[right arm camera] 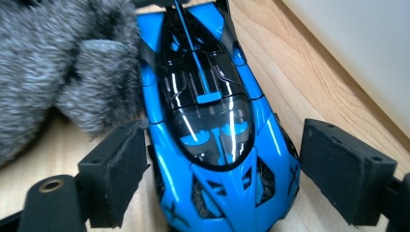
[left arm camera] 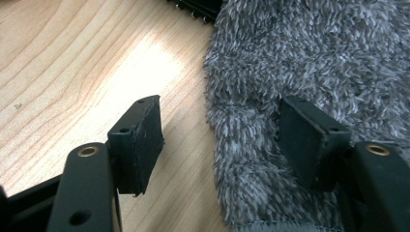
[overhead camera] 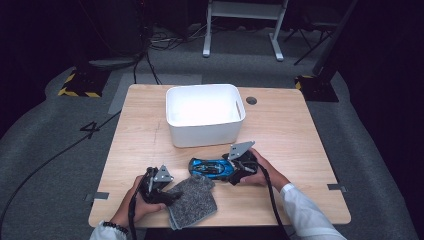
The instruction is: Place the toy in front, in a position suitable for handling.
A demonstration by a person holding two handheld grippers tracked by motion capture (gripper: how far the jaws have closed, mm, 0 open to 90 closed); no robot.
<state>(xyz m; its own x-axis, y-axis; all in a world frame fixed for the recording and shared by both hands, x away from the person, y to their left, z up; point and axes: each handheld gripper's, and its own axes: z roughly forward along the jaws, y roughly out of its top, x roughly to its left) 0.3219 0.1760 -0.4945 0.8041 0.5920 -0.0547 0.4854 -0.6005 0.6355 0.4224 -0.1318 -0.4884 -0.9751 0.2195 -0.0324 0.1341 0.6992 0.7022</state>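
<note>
High view, the bench: I see a wooden bench [overhead camera: 280, 130] with a white bin [overhead camera: 205, 116] near its back edge. It looks empty.
High view, the things: A blue toy car [overhead camera: 212, 167] lies just in front of the bin. A fluffy grey cloth [overhead camera: 194, 201] lies next to the car, and one corner touches it.
High view, the hands: My left gripper [overhead camera: 161, 189] sits at the left edge of the cloth. My right gripper [overhead camera: 239, 166] sits at the right end of the car.

Left gripper view, jaws: The jaws are about half open. One pad [left arm camera: 141, 140] is over the bare wood and the other pad [left arm camera: 309, 140] sits over the cloth [left arm camera: 319, 63]. The cloth edge runs between them, but I don't think they pinch it.

Right gripper view, jaws: The jaws stand wide, one on each side of the car [right arm camera: 217, 125]. The left pad [right arm camera: 116, 169] is right beside the car's side, maybe touching it. The right pad [right arm camera: 338, 164] has a clear gap. So nothing is held yet.
Right gripper view, around: The cloth [right arm camera: 63, 63] bunches against the far side of the car. The white bin wall [right arm camera: 367, 53] runs close along the other side.

Step in hand: I think I am lining up to grab the car.
Next move: Close the right jaws on the car's sides and lift it straight up. The cloth must not come along, so the left jaws could hold it down.
</note>
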